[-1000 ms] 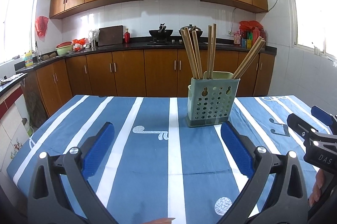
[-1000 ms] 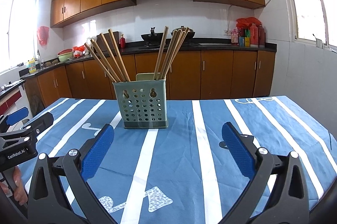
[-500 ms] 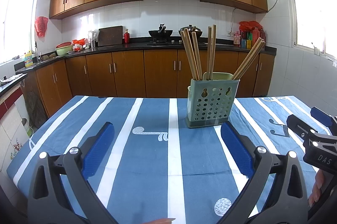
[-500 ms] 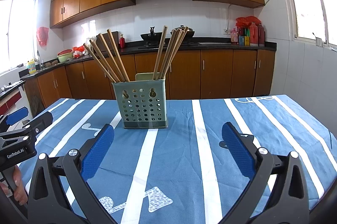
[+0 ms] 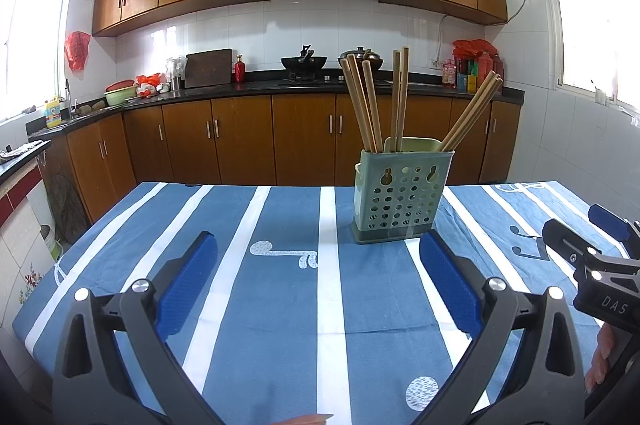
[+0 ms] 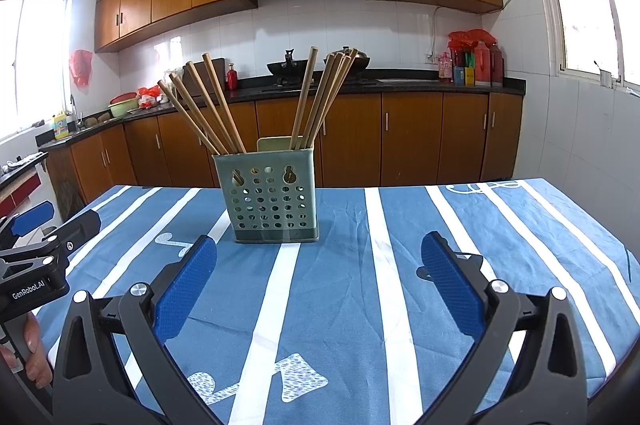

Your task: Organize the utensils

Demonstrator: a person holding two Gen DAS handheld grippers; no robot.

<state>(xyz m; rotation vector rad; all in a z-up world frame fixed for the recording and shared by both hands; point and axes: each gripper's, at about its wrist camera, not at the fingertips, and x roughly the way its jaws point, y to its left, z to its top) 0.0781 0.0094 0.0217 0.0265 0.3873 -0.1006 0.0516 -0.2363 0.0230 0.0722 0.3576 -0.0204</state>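
Barely anything has moved since a second ago; both wrist views sit a shade higher and the holder a touch lower in frame, nothing more; now, the table [image 5: 120, 257] under its blue-and-white striped cloth fills both views, kitchen cabinets and worktop well behind it; the perforated green utensil holder [image 6: 272, 195] stands upright near the table's far edge, roughly mid-width, and the wooden chopsticks [image 6: 320, 97] are all in it, fanned in two bunches that lean left and right; no loose utensil shows anywhere on the cloth; the left gripper [image 5: 320, 285] hovers low over the near edge, jaws spread wide, nothing between the blue pads; the right gripper [image 6: 320, 281] is the same, wide apart and empty, with the holder straight ahead of it and a little left; each tool peeks into the other's view at the side; by my reckoning the sorting looks finished or very nearly, with both tools drawn back from the holder; if anything remains, the next move calls for a slow reach to the far edge to square up the holder or straighten a bunch, taking care not to tip it
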